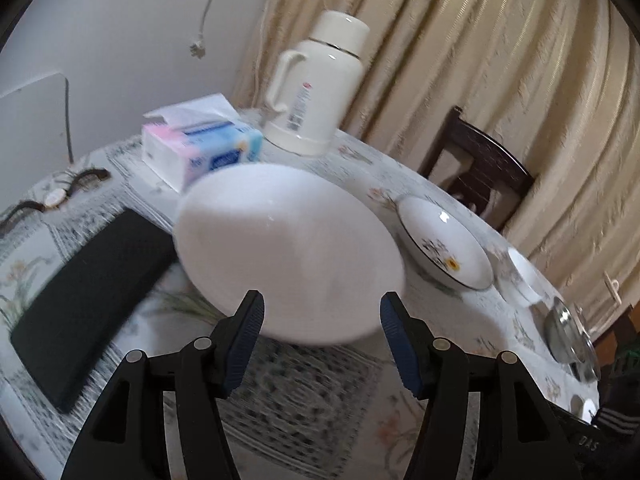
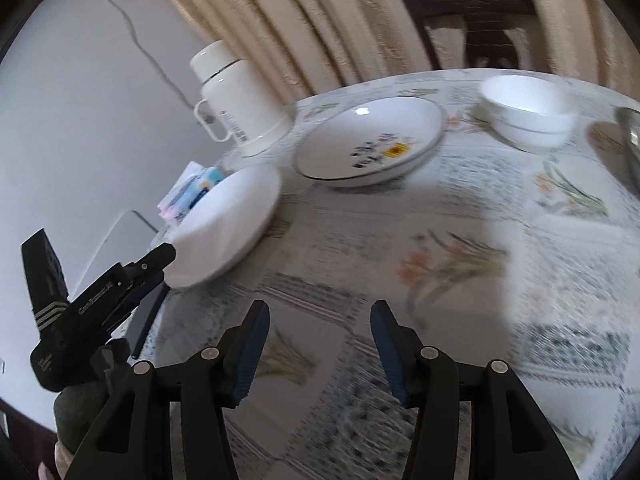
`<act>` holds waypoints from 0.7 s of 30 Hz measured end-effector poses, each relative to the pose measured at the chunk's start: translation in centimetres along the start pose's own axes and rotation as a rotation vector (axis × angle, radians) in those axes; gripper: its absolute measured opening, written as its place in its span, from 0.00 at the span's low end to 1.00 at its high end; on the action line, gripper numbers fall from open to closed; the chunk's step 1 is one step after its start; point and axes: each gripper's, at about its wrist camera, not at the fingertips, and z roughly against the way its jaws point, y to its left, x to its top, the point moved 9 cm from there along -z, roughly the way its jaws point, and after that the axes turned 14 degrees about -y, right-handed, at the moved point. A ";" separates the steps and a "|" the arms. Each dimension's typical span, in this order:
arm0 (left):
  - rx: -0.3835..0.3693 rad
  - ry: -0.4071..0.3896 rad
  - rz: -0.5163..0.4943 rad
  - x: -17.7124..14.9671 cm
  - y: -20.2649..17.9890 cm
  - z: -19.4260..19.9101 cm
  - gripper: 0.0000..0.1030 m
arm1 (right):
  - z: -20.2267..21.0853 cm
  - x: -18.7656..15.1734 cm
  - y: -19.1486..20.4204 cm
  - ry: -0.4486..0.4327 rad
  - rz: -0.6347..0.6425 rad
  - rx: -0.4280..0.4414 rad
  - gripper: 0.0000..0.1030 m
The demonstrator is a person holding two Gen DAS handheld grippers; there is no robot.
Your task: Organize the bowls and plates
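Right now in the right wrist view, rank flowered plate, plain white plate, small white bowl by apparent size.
1. Flowered plate
2. Plain white plate, nearly as large and nearer the camera, so unsure
3. Small white bowl, farthest away

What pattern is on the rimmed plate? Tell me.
White plate with a dark rim line and a flower print, one yellow; clearest in the right wrist view.

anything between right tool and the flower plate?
Nothing: bare tablecloth from right tool to the flower plate, per right wrist view.
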 end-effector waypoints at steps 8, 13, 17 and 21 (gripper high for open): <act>0.096 -0.055 0.044 3.4 5.5 -1.9 0.60 | -3.3 0.2 1.4 0.049 -0.035 0.064 0.54; 0.132 -0.060 0.082 5.2 8.3 -3.7 0.60 | -4.9 0.6 2.0 0.067 -0.042 0.104 0.54; 0.118 -0.031 0.119 5.6 9.5 -5.4 0.58 | -6.3 0.9 2.4 0.087 -0.060 0.137 0.54; 0.094 -0.007 0.134 5.6 9.6 -6.6 0.51 | -7.9 1.0 3.1 0.118 -0.084 0.175 0.54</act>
